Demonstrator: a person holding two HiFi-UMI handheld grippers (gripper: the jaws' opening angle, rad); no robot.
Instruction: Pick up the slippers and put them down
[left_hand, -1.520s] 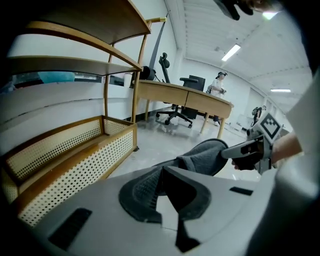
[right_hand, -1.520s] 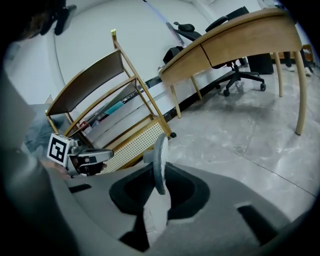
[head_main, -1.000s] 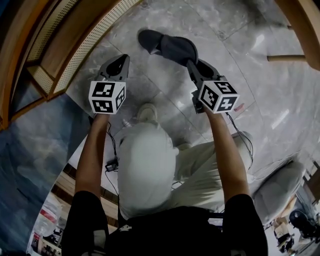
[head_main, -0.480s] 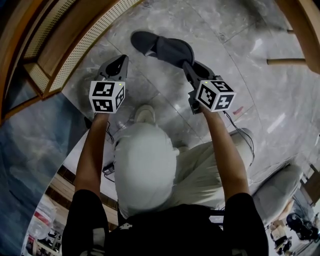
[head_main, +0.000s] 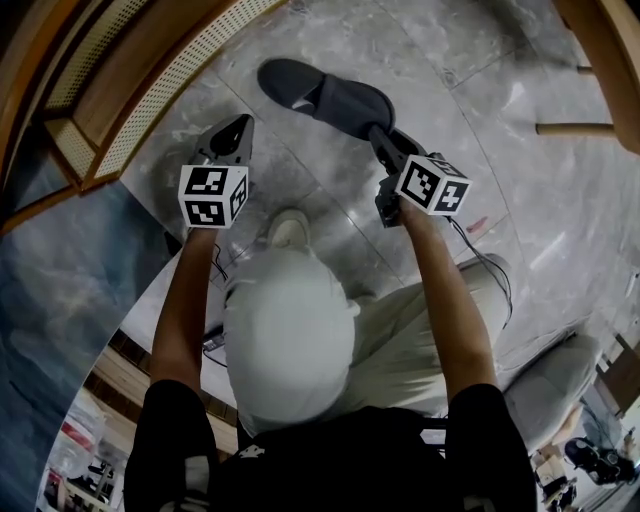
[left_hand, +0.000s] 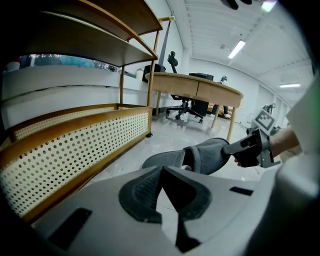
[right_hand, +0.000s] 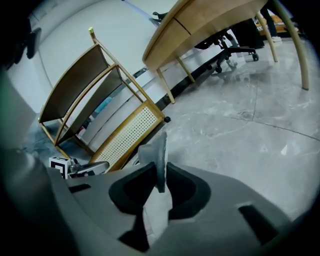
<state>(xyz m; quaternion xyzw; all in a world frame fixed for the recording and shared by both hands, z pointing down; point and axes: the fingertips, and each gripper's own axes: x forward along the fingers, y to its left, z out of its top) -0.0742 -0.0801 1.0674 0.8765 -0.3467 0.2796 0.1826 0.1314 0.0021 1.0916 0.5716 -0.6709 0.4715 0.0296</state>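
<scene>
One dark grey slipper (head_main: 322, 95) shows in the head view, over the marble floor. My right gripper (head_main: 384, 137) is shut on the slipper's heel-side edge. In the right gripper view a thin grey strip of the slipper (right_hand: 159, 152) stands between the pads. The left gripper view shows the slipper (left_hand: 200, 155) from the side, with the right gripper (left_hand: 239, 147) at its right end. I cannot tell whether its sole touches the floor. My left gripper (head_main: 234, 137) hangs to the slipper's left, apart from it. Its fingertips meet, with nothing between them.
A wooden rack with a perforated panel (head_main: 150, 95) runs along the left (left_hand: 75, 150). A wooden desk (left_hand: 200, 82) and an office chair (left_hand: 185, 105) stand further off. A wooden rail (head_main: 575, 128) is at the right. The person's white shoe (head_main: 290, 228) is below the grippers.
Both grippers have sunk a little toward the floor. The slipper went down with the right gripper, which rolled slightly; its toe now points further up and left.
</scene>
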